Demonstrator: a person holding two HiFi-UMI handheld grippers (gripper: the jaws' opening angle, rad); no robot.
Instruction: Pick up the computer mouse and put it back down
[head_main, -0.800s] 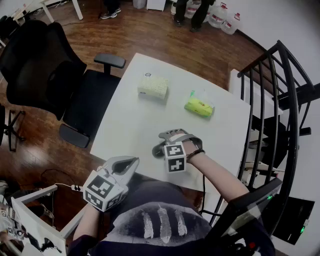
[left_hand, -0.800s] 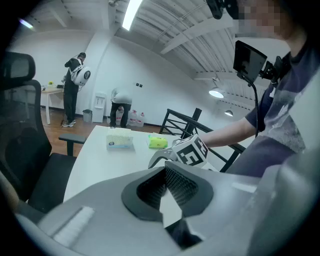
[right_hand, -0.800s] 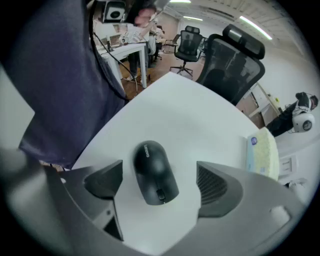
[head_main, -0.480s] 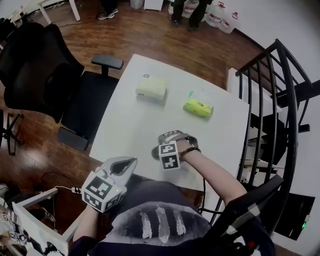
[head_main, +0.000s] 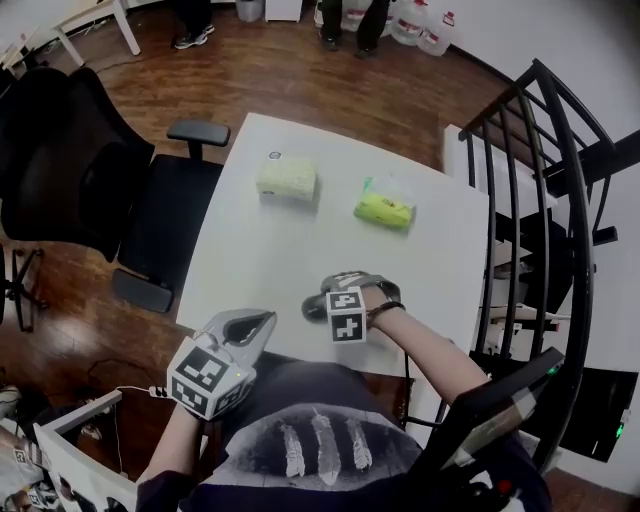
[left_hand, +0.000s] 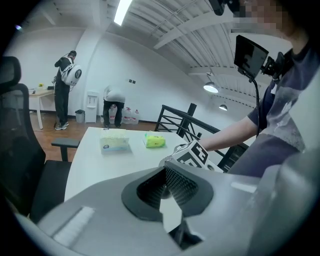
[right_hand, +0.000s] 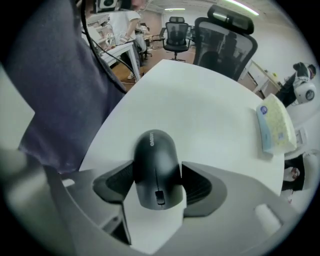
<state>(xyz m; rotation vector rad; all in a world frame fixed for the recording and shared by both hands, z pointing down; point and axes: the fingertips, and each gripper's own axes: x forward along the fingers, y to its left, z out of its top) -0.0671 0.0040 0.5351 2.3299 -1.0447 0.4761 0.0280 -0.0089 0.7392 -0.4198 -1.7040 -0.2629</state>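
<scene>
A black computer mouse (right_hand: 156, 170) sits between the jaws of my right gripper (right_hand: 156, 189), with a pad pressing on each of its sides. This gripper points steeply down over the white table (head_main: 290, 250) near its front edge. In the head view the mouse (head_main: 314, 306) shows dark just left of the right gripper (head_main: 324, 298) and its marker cube. I cannot tell whether the mouse rests on the table or hangs just above it. My left gripper (head_main: 252, 328) is held off the table's front edge, near the person's body, its jaws together and empty (left_hand: 167, 186).
A pale yellow tissue pack (head_main: 286, 178) and a bright green pack (head_main: 384, 210) lie at the far half of the table. A black office chair (head_main: 90, 170) stands to the left, a black stair railing (head_main: 545, 200) to the right. People stand at the room's far end.
The head camera has shifted slightly, so the table sits a little further left in the picture. Both grippers keep their places, and the right one still grips the mouse.
</scene>
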